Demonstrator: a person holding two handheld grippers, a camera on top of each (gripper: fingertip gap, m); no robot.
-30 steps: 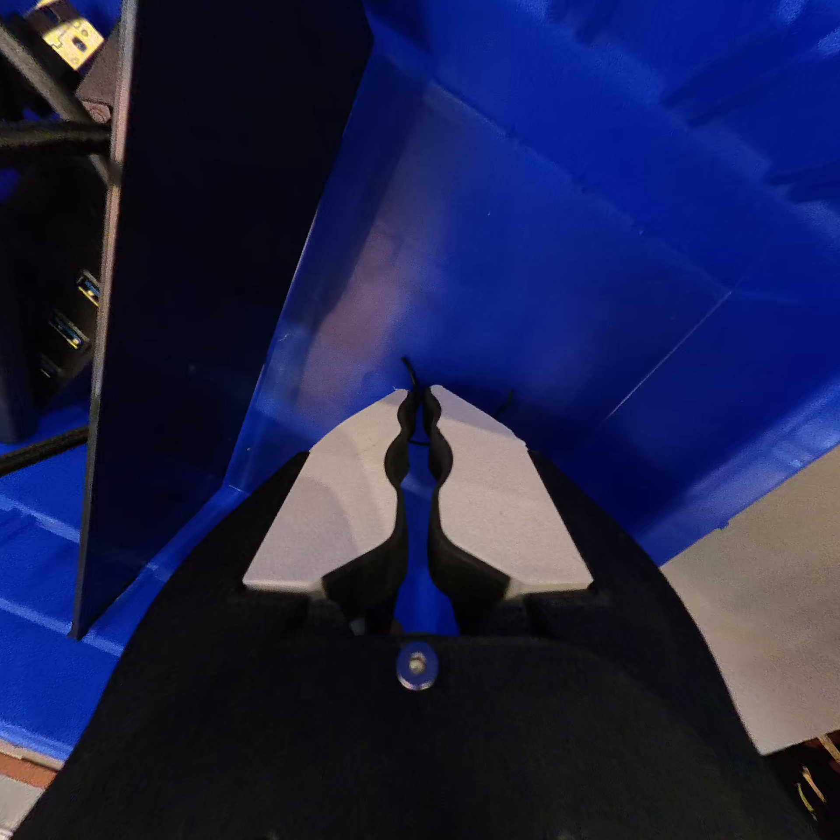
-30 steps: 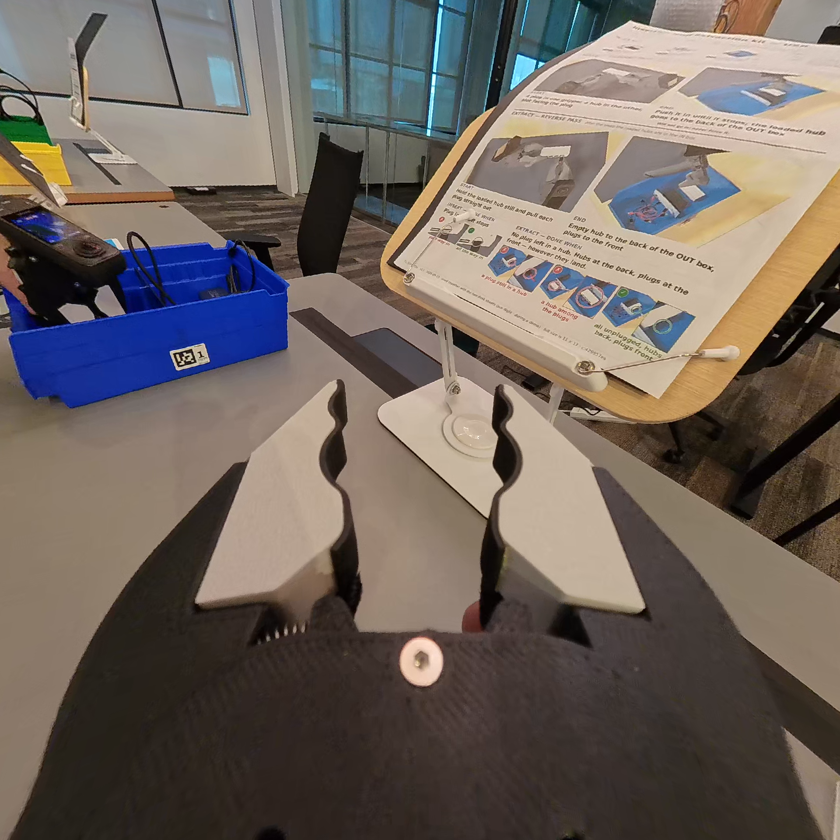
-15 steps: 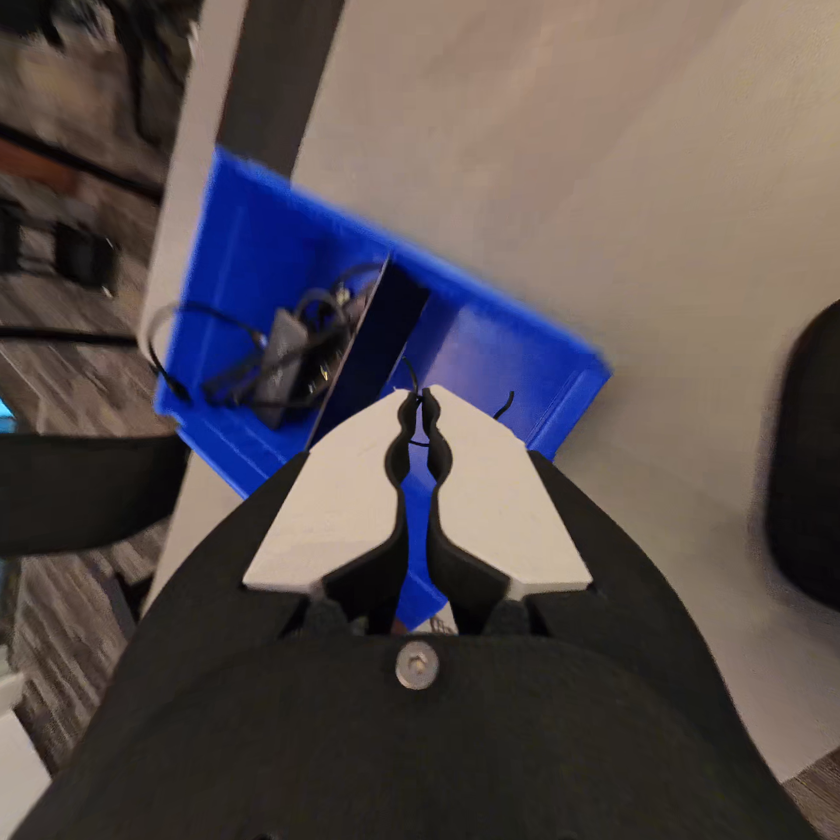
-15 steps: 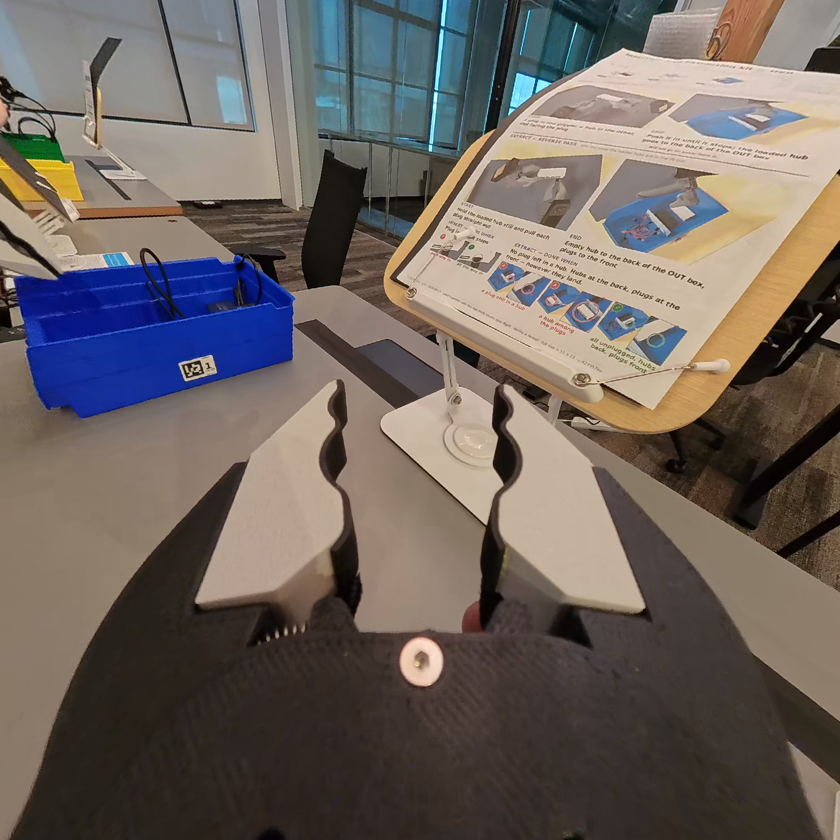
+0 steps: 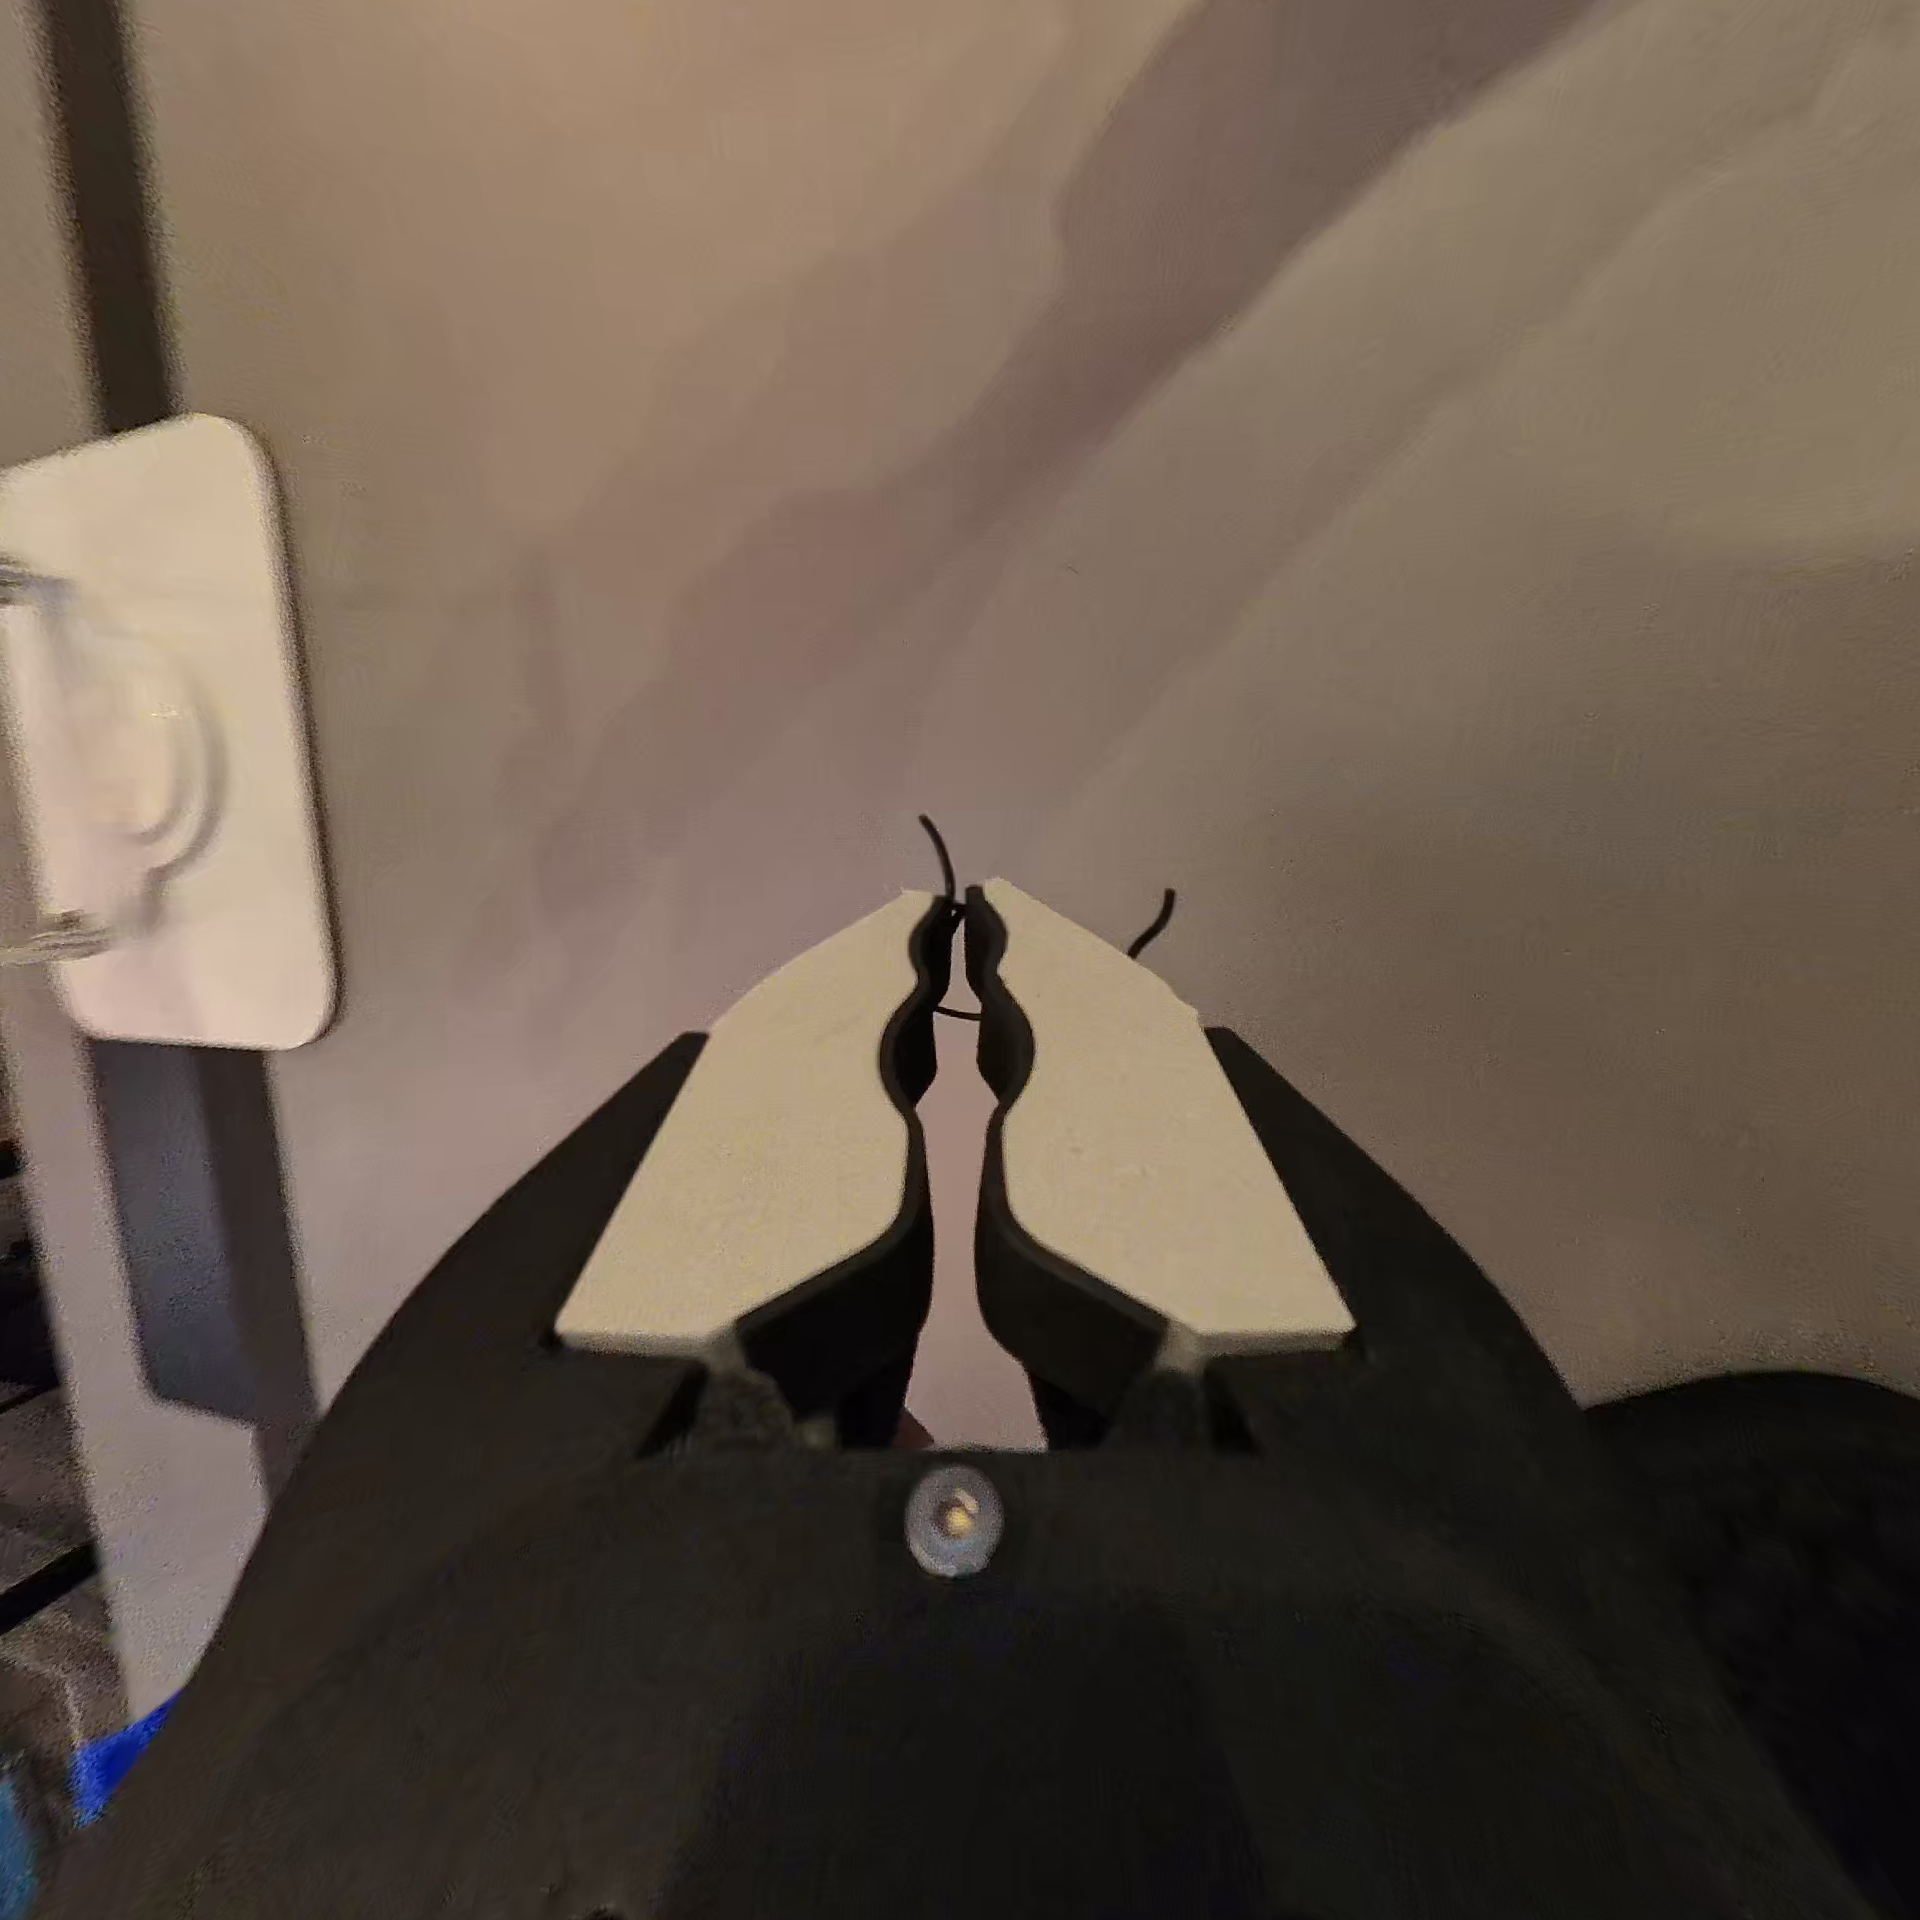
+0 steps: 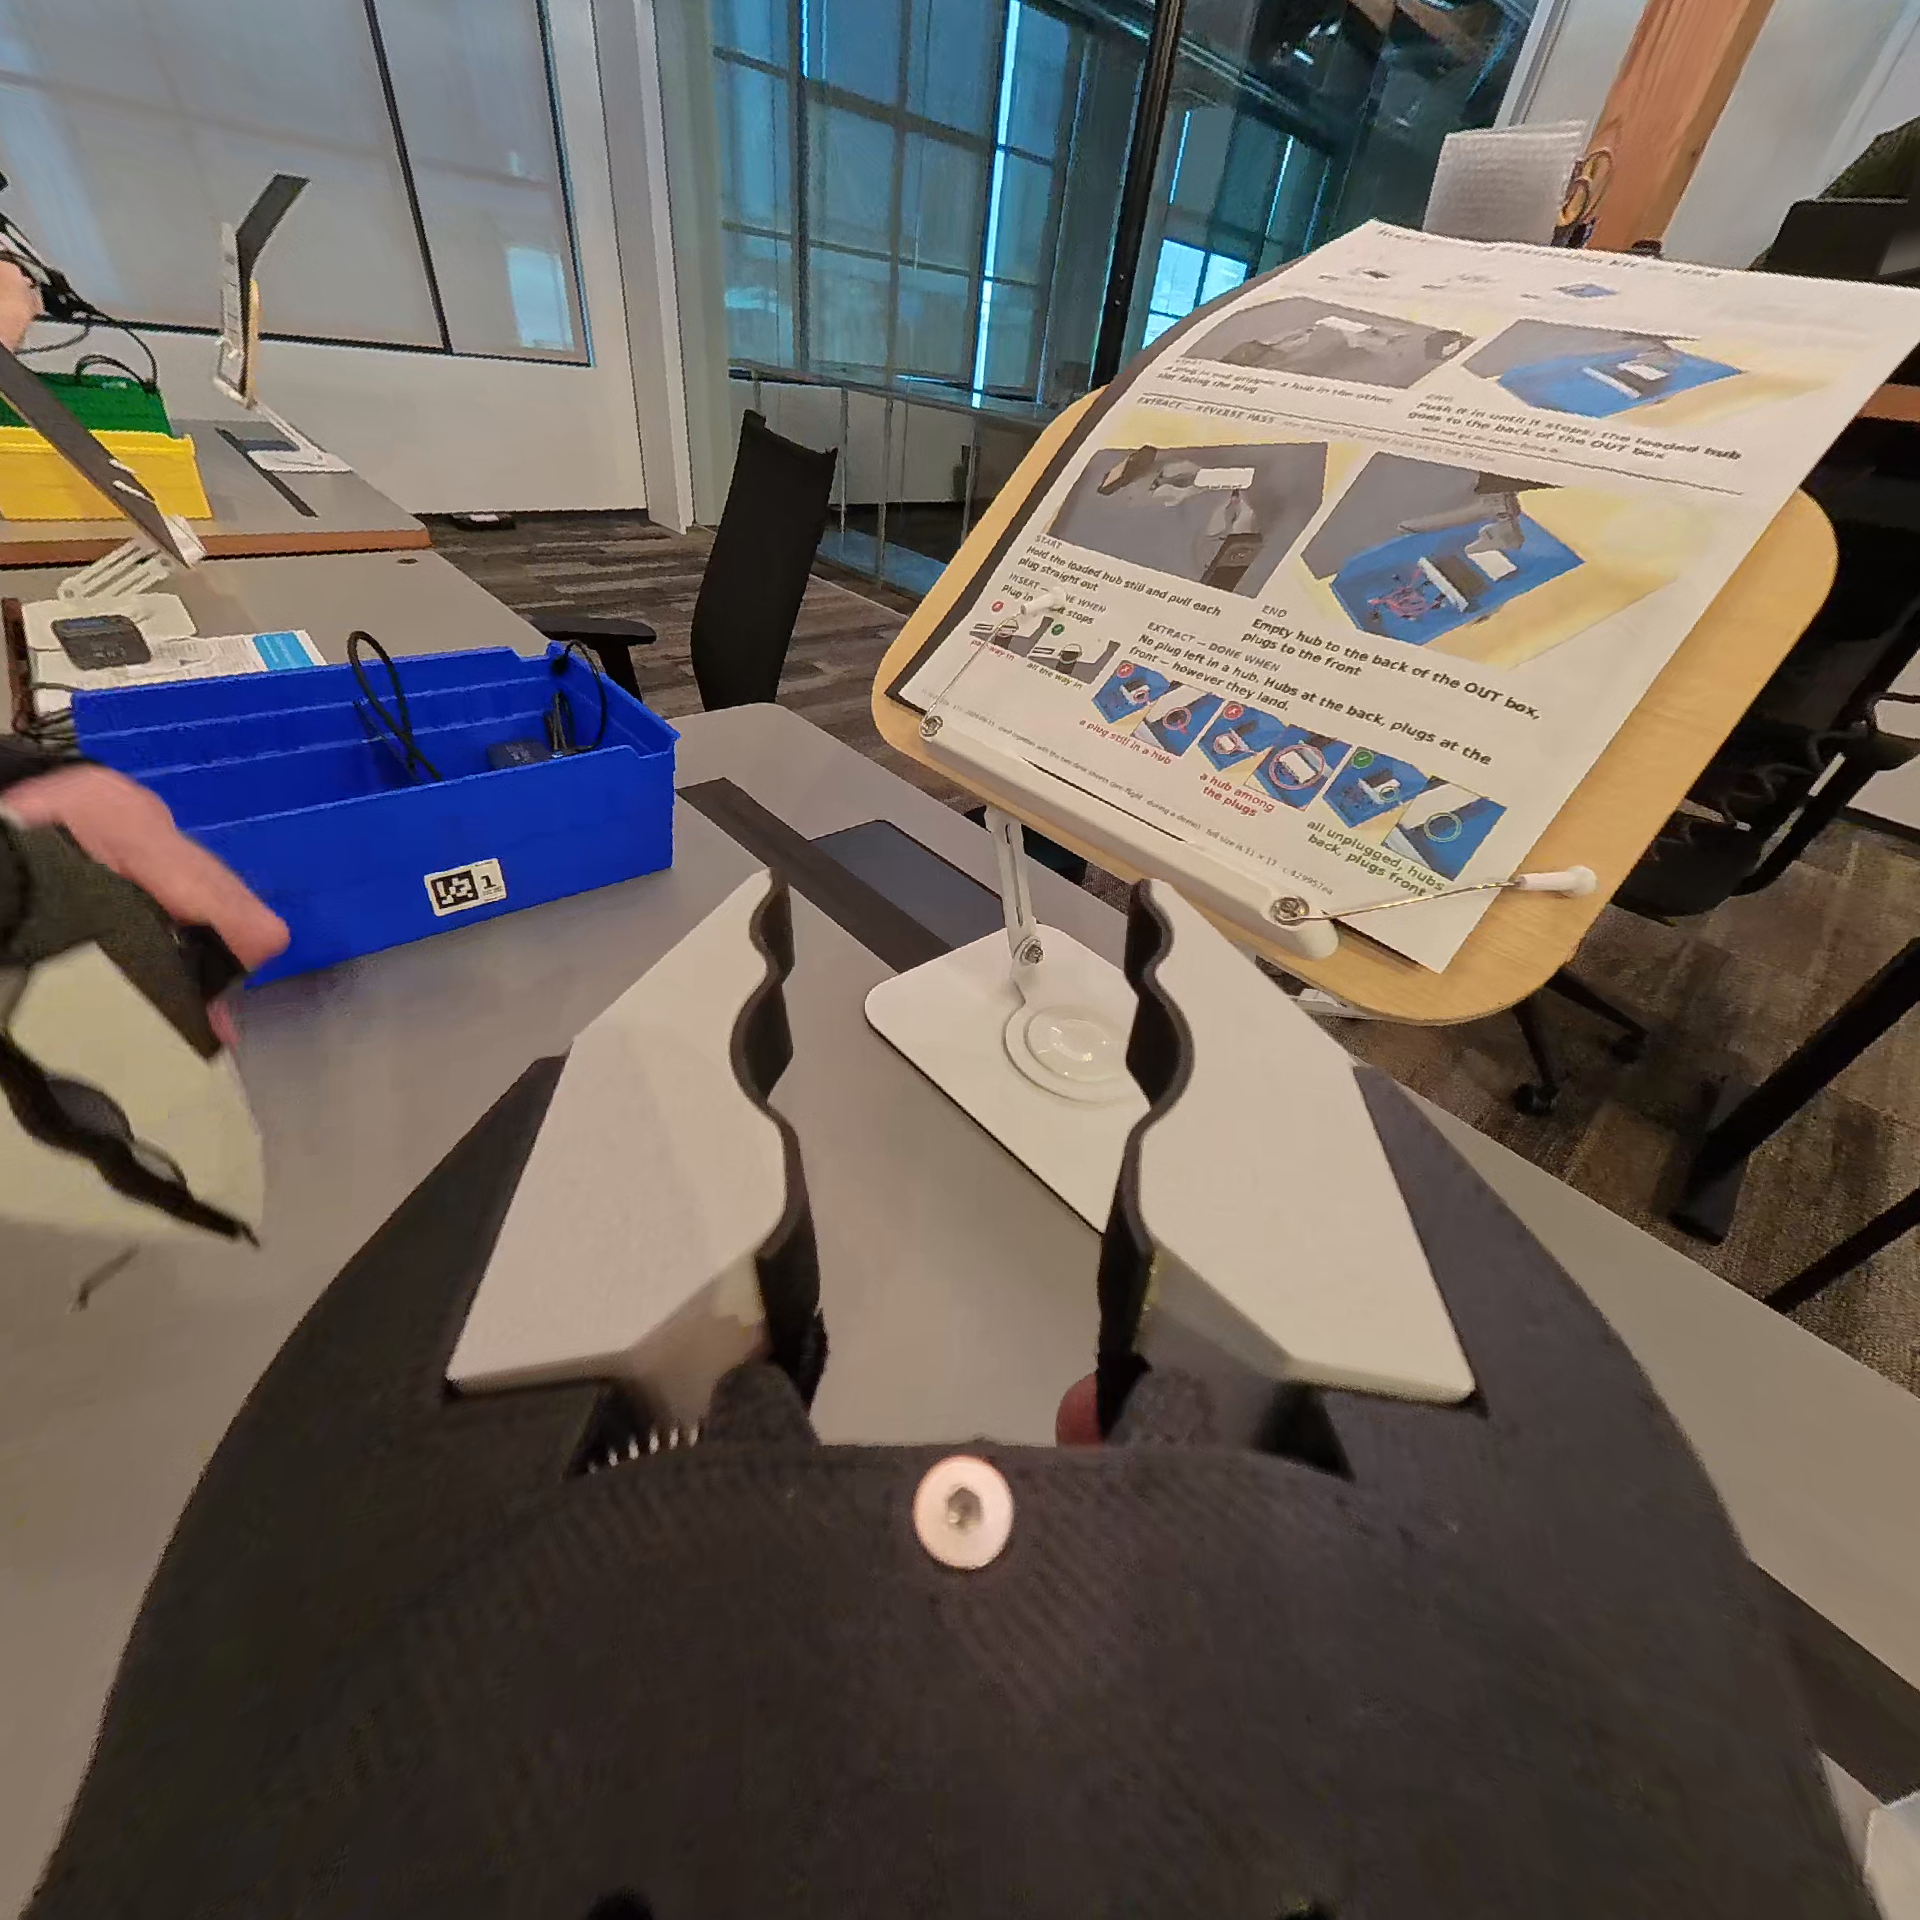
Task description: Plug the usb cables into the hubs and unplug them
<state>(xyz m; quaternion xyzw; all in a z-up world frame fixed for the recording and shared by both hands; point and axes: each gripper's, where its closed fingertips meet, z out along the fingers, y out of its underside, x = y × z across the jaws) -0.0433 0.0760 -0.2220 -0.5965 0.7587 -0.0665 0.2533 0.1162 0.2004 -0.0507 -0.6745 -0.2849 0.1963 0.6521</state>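
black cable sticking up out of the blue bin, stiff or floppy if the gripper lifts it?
Probably floppy: the black cable is thin and arches in a loop above the blue bin. Likely light. It may snag other cables beside it.

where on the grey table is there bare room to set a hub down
Bare grey table lies in front of the blue bin, between it and the open right gripper. The left gripper crowds its left edge, the white stand base its right. The bin's back compartment holds cables.
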